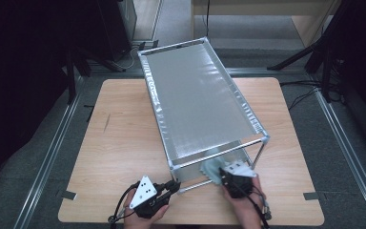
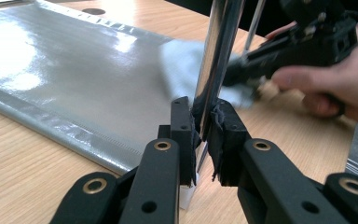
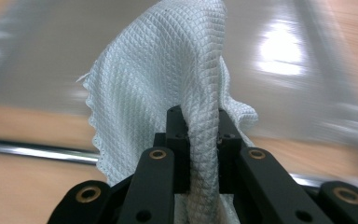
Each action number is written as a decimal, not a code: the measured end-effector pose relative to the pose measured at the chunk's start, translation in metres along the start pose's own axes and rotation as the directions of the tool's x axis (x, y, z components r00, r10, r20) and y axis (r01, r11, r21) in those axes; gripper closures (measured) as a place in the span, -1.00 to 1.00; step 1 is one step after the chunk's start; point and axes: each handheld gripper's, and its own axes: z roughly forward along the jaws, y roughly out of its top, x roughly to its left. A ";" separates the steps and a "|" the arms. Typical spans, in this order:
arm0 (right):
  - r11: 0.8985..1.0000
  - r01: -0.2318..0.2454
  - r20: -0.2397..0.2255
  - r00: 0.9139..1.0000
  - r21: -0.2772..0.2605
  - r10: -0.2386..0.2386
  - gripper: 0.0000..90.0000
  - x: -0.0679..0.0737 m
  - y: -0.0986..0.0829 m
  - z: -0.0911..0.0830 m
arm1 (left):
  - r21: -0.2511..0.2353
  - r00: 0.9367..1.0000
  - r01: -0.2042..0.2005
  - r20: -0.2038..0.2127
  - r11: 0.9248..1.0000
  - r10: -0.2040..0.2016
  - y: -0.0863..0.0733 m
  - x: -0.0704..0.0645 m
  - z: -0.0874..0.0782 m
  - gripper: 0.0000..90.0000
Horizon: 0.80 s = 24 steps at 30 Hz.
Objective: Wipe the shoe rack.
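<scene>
Wooden table top in a dim room, with dark stands and cables on the grey floor around it, carries a two-tier metal rack whose long axis runs from the near edge toward the far edge, slightly slanted. A pale blue-white waffle-weave cloth is the thing in hand: it is bunched and pinched upright between the closed jaws of the right gripper, and in the high view it sits at the near right end of the rack, just under the top shelf and over the silvery lower shelf liner. The liner lies straight ahead of and below the cloth, stretching away from the person, so a wiping stroke would likely run forward along the rack's length. The left gripper is clamped on the rack's near left chrome upright post, close to its foot, apparently steadying the frame. The right gripper is the nearer one to the shelf surface. Obstacles seem to be the low chrome rail across the near end, the near corner posts on either side, and the top shelf overhead, which leaves only a low gap to work in. Both hands rest at the near table edge.
</scene>
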 end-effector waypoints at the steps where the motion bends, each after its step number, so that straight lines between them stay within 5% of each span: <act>1: 0.999 -0.039 0.050 0.998 -0.005 0.039 0.81 -0.018 -0.002 -0.005 | -0.002 1.000 0.004 -0.011 1.000 -0.005 0.000 0.001 -0.001 0.80; 3: 0.997 -0.076 0.076 0.994 -0.015 0.077 0.81 -0.028 -0.004 -0.009 | -0.001 1.000 0.013 -0.018 1.000 -0.013 0.000 0.002 -0.001 0.79; 5: 0.996 -0.088 0.071 0.993 -0.018 0.089 0.81 -0.023 -0.004 -0.008 | -0.003 0.999 0.017 -0.030 1.000 -0.017 0.000 0.002 -0.001 0.79; 9: 1.000 -0.018 -0.040 0.999 -0.020 0.017 0.81 0.023 -0.002 0.000 | -0.004 0.999 0.022 -0.043 1.000 -0.022 0.000 0.000 -0.001 0.79; 11: 0.999 0.026 -0.110 0.994 -0.029 -0.029 0.81 0.051 0.000 0.003 | -0.005 0.999 0.021 -0.045 1.000 -0.021 0.000 0.000 -0.001 0.79; 12: 0.999 0.026 -0.110 0.994 -0.029 -0.029 0.81 0.051 0.000 0.003 | -0.005 0.999 0.021 -0.045 1.000 -0.021 0.000 0.000 -0.001 0.79; 13: 0.996 0.071 -0.176 0.981 -0.044 -0.078 0.81 0.075 0.001 0.004 | -0.006 0.999 0.019 -0.044 1.000 -0.019 -0.001 0.000 -0.001 0.79; 15: 0.993 0.107 -0.192 0.975 -0.047 -0.114 0.81 0.086 0.003 0.003 | -0.006 0.999 0.019 -0.046 1.000 -0.019 -0.001 0.000 -0.002 0.79; 18: 0.994 0.099 -0.201 0.974 -0.041 -0.105 0.81 0.081 0.003 0.004 | -0.007 0.999 0.018 -0.048 1.000 -0.018 -0.001 0.000 -0.002 0.80; 20: 0.996 0.084 -0.166 0.982 -0.036 -0.089 0.81 0.068 0.002 0.004 | -0.009 0.998 0.018 -0.052 1.000 -0.018 -0.002 0.000 -0.003 0.80; 21: 0.999 0.046 -0.131 0.990 -0.022 -0.049 0.81 0.050 0.001 -0.002 | -0.013 0.998 0.021 -0.055 1.000 -0.022 -0.002 0.000 -0.003 0.80; 24: 1.000 -0.010 -0.079 0.997 -0.008 0.009 0.81 0.020 -0.003 -0.017 | -0.014 0.997 0.018 -0.071 1.000 -0.019 -0.002 0.000 -0.004 0.80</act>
